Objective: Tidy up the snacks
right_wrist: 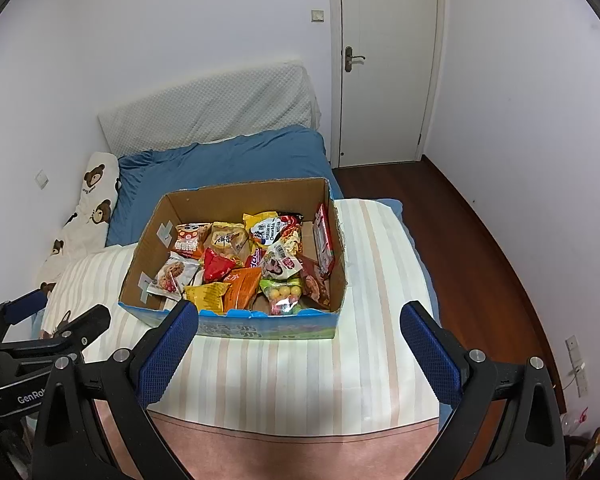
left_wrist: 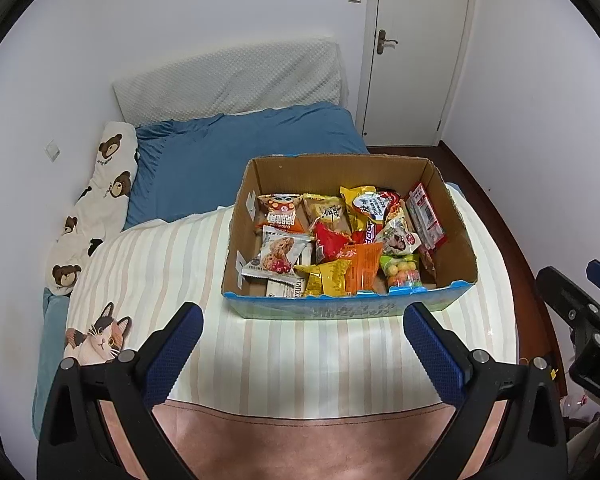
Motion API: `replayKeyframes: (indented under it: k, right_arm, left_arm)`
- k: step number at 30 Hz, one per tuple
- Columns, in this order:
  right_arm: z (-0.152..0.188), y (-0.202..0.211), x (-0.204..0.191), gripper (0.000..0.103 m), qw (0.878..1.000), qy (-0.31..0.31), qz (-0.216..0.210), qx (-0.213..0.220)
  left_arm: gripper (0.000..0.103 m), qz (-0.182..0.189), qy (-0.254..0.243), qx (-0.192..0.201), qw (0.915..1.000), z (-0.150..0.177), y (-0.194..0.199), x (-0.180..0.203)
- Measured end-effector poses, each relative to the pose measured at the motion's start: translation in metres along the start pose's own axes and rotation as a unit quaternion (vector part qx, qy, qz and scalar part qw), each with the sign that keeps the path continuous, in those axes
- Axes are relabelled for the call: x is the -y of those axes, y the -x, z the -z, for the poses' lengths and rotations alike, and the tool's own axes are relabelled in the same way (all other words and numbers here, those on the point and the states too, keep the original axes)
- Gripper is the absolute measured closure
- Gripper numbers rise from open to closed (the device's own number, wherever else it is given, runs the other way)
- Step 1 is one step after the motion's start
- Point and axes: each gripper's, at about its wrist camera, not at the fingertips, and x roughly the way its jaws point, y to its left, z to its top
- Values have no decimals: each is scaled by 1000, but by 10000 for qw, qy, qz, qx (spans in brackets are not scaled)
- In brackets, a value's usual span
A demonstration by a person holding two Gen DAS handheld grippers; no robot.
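Sitting on a striped blanket point(left_wrist: 292, 356) on the bed, an open cardboard box point(left_wrist: 456, 240) is packed with snack packets point(left_wrist: 332, 252). A blue pillow point(left_wrist: 240, 148) lies behind it, a bear-print cushion point(left_wrist: 100, 200) runs along the wall, and a white door point(left_wrist: 416, 48) is shut beyond. Nothing lies between the box and either tool. The left gripper point(left_wrist: 302, 322) and right gripper point(right_wrist: 300, 320) both hover just short of the box's near wall, fingers spread wide, holding nothing.
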Motion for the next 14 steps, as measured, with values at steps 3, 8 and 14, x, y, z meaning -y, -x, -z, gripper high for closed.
replayKeyframes:
  k: [3,8,14]
  right_arm:
    - [0,0,0,0,10000,12,-2,-2]
    - [0,4,-1,0,10000,10,14,3]
    - [0,8,0,0,10000,19,21,15]
  left_arm:
    - [0,0,2,15,10000,0,1,0]
    - [0,-6,5,44,10000,0,3,0]
    - [0,-3,30,93,10000,-2,6,-1]
